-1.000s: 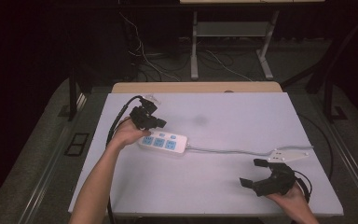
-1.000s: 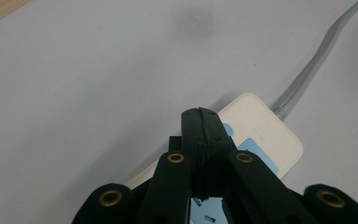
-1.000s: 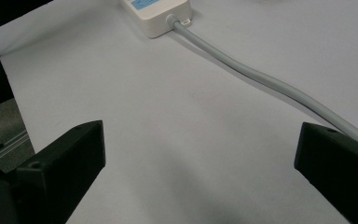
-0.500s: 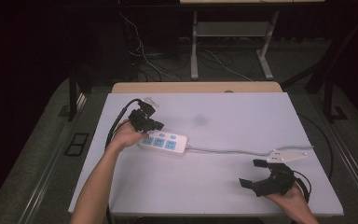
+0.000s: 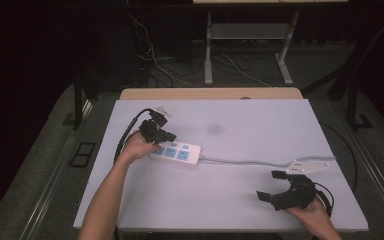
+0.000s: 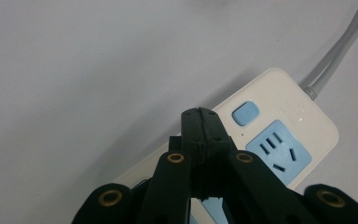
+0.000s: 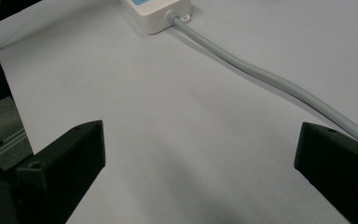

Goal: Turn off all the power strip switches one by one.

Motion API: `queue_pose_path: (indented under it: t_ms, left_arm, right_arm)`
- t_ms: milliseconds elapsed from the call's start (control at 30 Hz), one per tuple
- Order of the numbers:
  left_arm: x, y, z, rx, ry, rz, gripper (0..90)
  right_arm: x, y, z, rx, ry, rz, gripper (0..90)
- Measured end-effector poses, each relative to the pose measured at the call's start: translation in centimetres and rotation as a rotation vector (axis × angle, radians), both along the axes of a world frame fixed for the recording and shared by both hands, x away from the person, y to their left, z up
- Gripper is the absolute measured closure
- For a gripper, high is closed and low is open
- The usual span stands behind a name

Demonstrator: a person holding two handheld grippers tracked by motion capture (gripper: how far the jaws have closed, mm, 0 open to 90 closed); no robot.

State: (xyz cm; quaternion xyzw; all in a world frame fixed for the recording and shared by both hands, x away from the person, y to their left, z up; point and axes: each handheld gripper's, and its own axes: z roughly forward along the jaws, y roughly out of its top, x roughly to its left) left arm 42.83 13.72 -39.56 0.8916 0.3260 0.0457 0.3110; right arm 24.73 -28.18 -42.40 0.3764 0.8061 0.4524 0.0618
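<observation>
Power strip [image 5: 176, 152] lies on the left half of the white table [image 5: 240, 210], white with pale blue sockets, its long side running left to right. From its right end a grey cable [image 5: 245, 161] trails across the tabletop toward the right side, ending near a small white plug [image 5: 307, 166]. The left gripper [image 5: 164, 136] sits at the strip's left end, held in the person's left hand [image 5: 139, 146], which rests on the table just beside the strip. In the left gripper view its jaws are pressed together with no gap between them, their tips poised over the strip close to a blue switch [image 6: 245, 114] and beside a blue socket [image 6: 278, 148]; whether the tips touch the strip cannot be told. The right gripper [image 5: 271, 186] is at the near right corner of the table, well apart from the strip, with its jaws spread wide and nothing between them. In the right gripper view the cable runs across the bare table beyond them.
</observation>
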Motion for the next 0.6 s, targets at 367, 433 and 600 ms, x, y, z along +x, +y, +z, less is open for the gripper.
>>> queue_pose_path:
  t_ms: [367, 433, 600]
  left_arm:
    - [0.0, -0.1, -1.0, 0.008, 0.017, -0.003, 89.4]
    - [0.0, -0.1, -1.1, 0.002, 0.018, 0.001, 89.3]
    - [0.1, 0.0, -1.2, -0.012, 0.031, 0.009, 89.4]
  right_arm:
    - [0.0, 0.0, 0.0, -0.001, 0.000, 0.000, 1.7]
    - [0.0, 0.0, 0.0, -0.001, -0.001, 0.000, 1.7]
    - [0.0, 0.0, 0.0, -0.001, -0.001, -0.001, 1.7]
